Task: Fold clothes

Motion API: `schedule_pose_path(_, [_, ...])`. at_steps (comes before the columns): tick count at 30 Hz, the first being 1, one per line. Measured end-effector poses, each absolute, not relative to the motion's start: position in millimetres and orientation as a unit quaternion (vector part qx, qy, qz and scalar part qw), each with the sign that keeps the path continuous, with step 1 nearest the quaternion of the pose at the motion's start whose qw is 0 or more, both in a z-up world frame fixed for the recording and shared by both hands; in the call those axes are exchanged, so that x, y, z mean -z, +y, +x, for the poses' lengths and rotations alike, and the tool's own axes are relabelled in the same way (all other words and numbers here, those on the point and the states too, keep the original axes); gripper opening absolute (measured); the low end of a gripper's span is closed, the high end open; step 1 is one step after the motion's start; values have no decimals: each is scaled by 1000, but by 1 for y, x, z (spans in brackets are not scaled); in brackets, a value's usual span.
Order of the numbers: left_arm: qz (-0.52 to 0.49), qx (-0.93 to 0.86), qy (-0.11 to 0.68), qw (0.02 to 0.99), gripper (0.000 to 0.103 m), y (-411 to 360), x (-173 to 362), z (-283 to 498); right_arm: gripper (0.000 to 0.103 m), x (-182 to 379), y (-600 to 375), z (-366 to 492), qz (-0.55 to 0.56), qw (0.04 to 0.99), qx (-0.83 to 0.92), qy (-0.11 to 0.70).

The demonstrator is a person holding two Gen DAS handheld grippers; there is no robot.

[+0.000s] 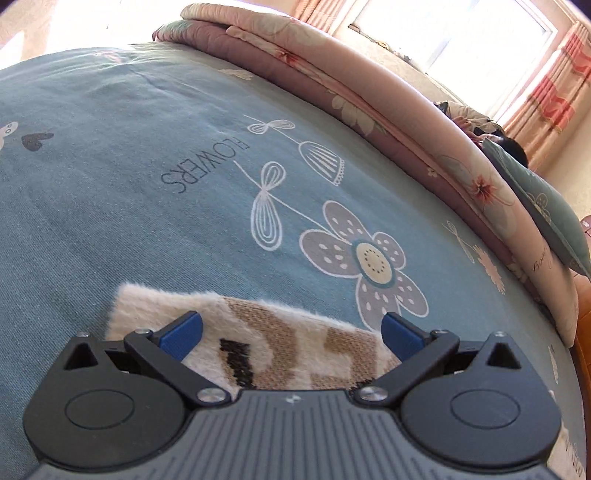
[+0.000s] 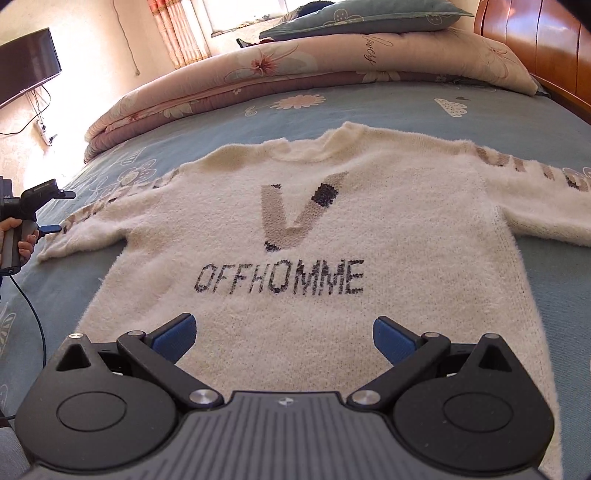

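A cream fuzzy sweater (image 2: 314,229) with a "V" and "OFFHOMME" on it lies flat on the blue bed sheet (image 2: 517,110), both sleeves spread out. My right gripper (image 2: 283,336) is open, hovering over the sweater's hem. My left gripper (image 1: 291,332) is open right over the end of the left sleeve (image 1: 280,347), which lies between its blue pads. In the right wrist view the left gripper (image 2: 51,210) shows at the left sleeve's cuff, held by a hand.
A folded pink floral quilt (image 2: 295,74) and a blue pillow (image 2: 362,18) lie along the far side of the bed. A wooden headboard (image 2: 535,40) stands at right. A dark TV (image 2: 26,66) hangs on the left wall. A cable (image 2: 33,314) trails at left.
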State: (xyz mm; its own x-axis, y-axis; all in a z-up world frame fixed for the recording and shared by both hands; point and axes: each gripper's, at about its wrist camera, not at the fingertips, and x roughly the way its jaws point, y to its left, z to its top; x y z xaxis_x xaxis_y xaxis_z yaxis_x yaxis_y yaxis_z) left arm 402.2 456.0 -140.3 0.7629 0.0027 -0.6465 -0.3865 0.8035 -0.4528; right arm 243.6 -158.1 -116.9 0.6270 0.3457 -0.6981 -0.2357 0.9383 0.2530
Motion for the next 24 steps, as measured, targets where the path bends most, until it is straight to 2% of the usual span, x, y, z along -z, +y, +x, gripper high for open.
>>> schedule_pose_path(5, [-284, -139, 323, 892, 102, 471, 149, 420, 103, 131, -136, 250, 35, 893, -165, 418])
schedule_pose_path(8, [-259, -145, 330, 896, 102, 454, 133, 423, 103, 132, -131, 247, 11, 895, -164, 415])
schedule_pose_path(14, [-239, 70, 325, 912, 102, 351, 95, 425, 103, 131, -129, 245, 16, 897, -166, 409])
schedule_pose_path(16, [-236, 153, 333, 900, 102, 306, 97, 433, 103, 131, -127, 244, 20, 897, -170, 408])
schedule_pose_path(19, [-234, 180, 350, 889, 102, 267, 112, 447, 103, 131, -125, 240, 8, 895, -176, 410])
schedule_pose_path(24, [-243, 153, 367, 885, 102, 279, 141, 456, 103, 135, -130, 236, 1, 894, -173, 413])
